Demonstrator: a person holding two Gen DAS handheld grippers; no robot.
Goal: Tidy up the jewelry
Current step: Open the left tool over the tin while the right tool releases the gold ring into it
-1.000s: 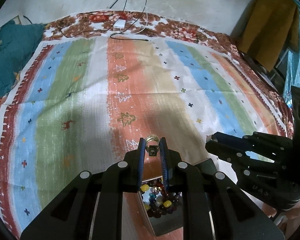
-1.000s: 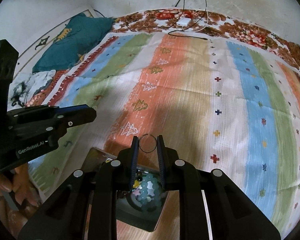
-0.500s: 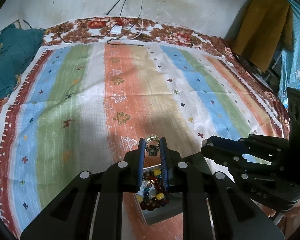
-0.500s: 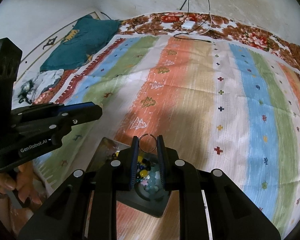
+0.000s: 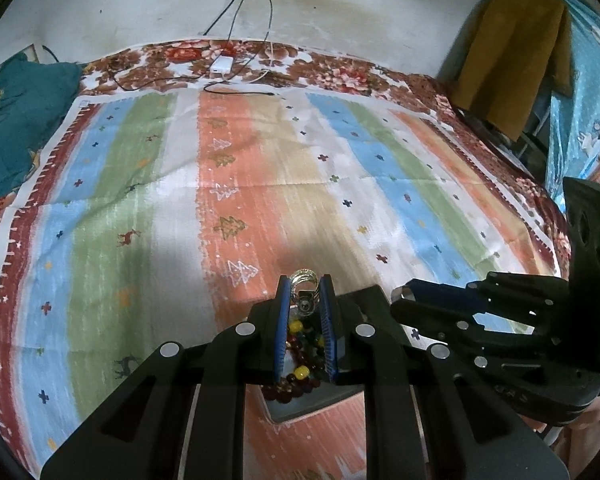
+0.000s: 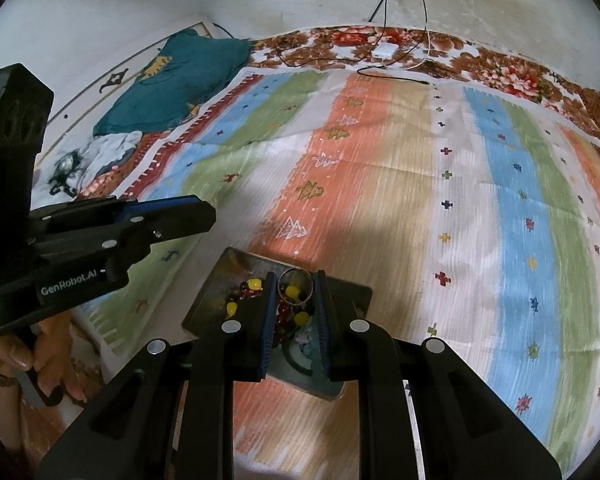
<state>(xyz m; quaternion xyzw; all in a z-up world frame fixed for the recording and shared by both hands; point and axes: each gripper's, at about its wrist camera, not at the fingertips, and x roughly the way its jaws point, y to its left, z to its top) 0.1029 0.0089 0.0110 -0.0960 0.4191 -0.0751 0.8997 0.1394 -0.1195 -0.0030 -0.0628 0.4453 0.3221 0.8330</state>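
Dim, fisheye-warped (corners vignetted black).

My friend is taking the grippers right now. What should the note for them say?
Left gripper: shut on a gold ring.
Right gripper: shut on a thin plain ring.
Both are held above the small tray on the striped cloth; a beaded bracelet already lies in it.
Done: both rings picked up.
Left: probably set each ring down in the tray, then let go.
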